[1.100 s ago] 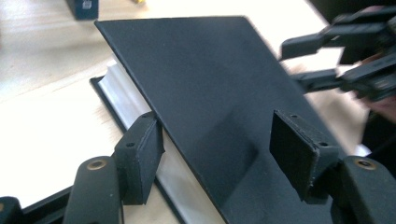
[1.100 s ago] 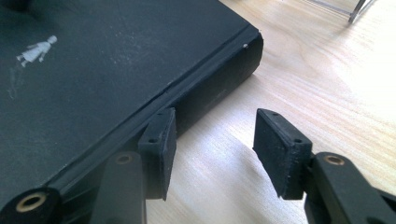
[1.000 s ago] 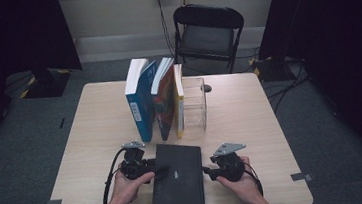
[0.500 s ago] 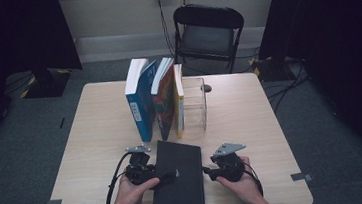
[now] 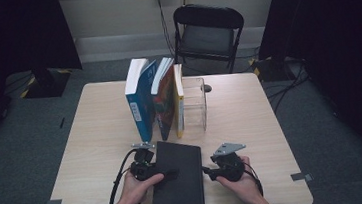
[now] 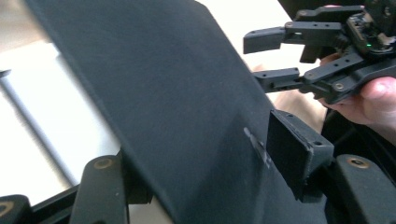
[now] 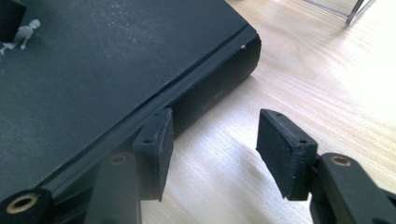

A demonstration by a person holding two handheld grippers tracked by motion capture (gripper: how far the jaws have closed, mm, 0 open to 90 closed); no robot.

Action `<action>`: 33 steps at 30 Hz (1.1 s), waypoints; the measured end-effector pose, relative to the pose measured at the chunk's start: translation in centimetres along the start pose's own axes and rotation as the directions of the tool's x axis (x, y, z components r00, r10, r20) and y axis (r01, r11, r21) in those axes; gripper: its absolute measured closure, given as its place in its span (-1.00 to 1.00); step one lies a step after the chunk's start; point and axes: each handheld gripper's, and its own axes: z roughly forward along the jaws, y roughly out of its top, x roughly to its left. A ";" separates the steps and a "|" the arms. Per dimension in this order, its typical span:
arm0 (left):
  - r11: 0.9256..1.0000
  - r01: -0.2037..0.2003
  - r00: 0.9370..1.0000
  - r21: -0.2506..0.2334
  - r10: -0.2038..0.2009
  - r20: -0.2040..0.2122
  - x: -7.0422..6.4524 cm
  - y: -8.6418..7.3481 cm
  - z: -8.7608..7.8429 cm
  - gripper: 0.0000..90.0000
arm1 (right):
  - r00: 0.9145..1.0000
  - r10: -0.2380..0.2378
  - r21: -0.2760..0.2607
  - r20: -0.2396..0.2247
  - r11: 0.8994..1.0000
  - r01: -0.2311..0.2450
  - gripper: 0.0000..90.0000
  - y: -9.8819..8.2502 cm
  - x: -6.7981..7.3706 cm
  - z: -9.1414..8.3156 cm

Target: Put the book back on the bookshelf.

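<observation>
Books: four in all. One black book (image 5: pixel 177 176) is lying flat on the table (image 5: pixel 92 135), between the two grippers; three more are standing upright beyond them, a blue book (image 5: pixel 140 103), an orange book (image 5: pixel 165 103) and a yellow book (image 5: pixel 179 102), leaning against one clear bookend (image 5: pixel 195 105). One chair (image 5: pixel 207 29) is standing past the table's far edge.

Grippers: two. The left gripper (image 5: pixel 168 174) is reaching over the black book's left edge; in the left gripper view the cover (image 6: pixel 177 112) is running between its jaws, one pad (image 6: pixel 294 149) lying over the top and the other jaw below the edge, about half open, and I cannot tell whether the pads are pressing. The right gripper (image 5: pixel 206 170) is sitting just beside the book's right edge; in the right gripper view its jaws are standing about half apart and have just been opening a little, one pad (image 7: pixel 156 147) touching the spine (image 7: pixel 210 88), the other over bare wood, nothing clamped between them.

Changes: the left gripper is lying farther onto the cover than a second ago. The right hand (image 5: pixel 239 179) is staying put. The books are standing as before.
</observation>
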 end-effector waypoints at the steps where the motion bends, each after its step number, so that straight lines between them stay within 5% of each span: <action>1: 1.000 -0.002 1.000 0.003 0.002 0.004 0.0 0.1 0.2 -0.10 | 1.000 0.000 0.000 0.002 1.000 0.000 0.02 0.0 0.0 0.0; 4: 1.000 -0.018 1.000 0.020 0.018 0.019 -0.1 0.4 0.5 -0.05 | 1.000 0.003 0.001 0.004 1.000 -0.003 -0.01 0.0 0.0 0.0; 9: 1.000 0.016 0.995 0.011 -0.017 0.103 1.0 0.8 0.5 0.17 | 1.000 -0.012 0.001 0.004 1.000 0.012 -0.19 0.1 -0.2 0.0; 12: 1.000 0.019 0.994 0.015 -0.020 0.112 1.0 0.9 0.4 0.23 | 0.999 -0.015 -0.036 -0.038 0.999 0.014 -0.31 0.4 -0.3 -0.3; 26: 0.999 -0.051 0.995 -0.004 0.051 0.083 0.3 0.9 0.1 0.24 | 0.984 -0.026 -0.056 -0.176 0.998 0.016 -0.61 0.6 1.0 -0.1; 33: 0.996 -0.085 0.994 -0.024 0.086 0.064 -0.4 0.7 -0.2 0.25 | 0.973 0.013 -0.043 -0.229 0.999 -0.024 -0.70 0.5 0.8 0.0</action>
